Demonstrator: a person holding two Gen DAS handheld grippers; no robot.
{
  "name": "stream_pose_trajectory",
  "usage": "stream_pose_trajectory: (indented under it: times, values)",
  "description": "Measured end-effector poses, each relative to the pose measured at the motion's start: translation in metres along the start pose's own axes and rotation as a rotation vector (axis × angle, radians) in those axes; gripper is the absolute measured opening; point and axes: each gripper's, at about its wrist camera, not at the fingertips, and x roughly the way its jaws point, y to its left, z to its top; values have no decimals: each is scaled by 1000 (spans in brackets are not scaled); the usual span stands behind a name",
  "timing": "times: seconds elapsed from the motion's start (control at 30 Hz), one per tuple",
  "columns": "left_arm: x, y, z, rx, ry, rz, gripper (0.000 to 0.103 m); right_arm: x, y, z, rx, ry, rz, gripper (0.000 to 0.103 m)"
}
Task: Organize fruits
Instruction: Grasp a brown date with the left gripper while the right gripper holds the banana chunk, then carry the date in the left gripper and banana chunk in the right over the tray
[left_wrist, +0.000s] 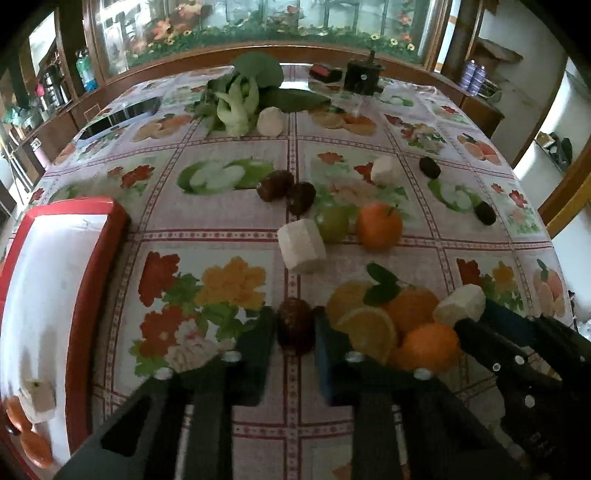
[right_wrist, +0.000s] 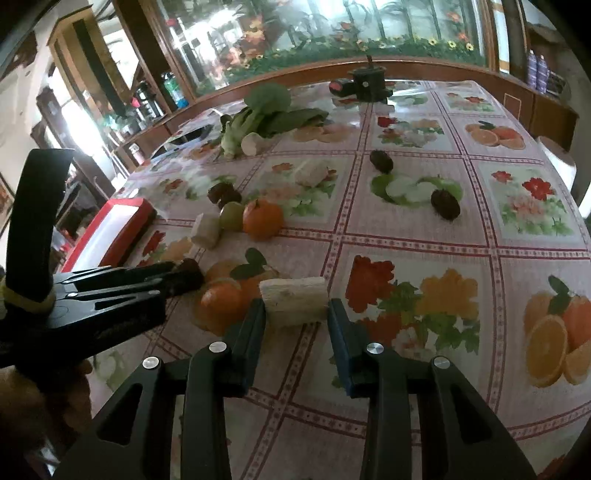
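Left claw (left_wrist: 295, 328) clamped a dark date (left_wrist: 294, 325) at bottom centre; right claw (right_wrist: 295, 314) gripped a white chunk (right_wrist: 294, 301) on the counter (right_wrist: 406, 240).

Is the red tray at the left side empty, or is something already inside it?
Not empty. The left wrist view shows the red tray already holding two oranges and a pale chunk near its lower end.

Dark red date (left_wrist: 294, 325) low centre, upright; pale peeled chunk (right_wrist: 294, 301) lower centre, lying sideways; orange (left_wrist: 378, 225) mid-frame.
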Motion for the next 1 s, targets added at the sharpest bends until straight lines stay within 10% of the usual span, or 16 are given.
stream_pose_trajectory:
  times: [1.0]
  values:
    - [-66,37,-61,-34,-10,-157,22,-54,44,-41,-4,-41,-66,34]
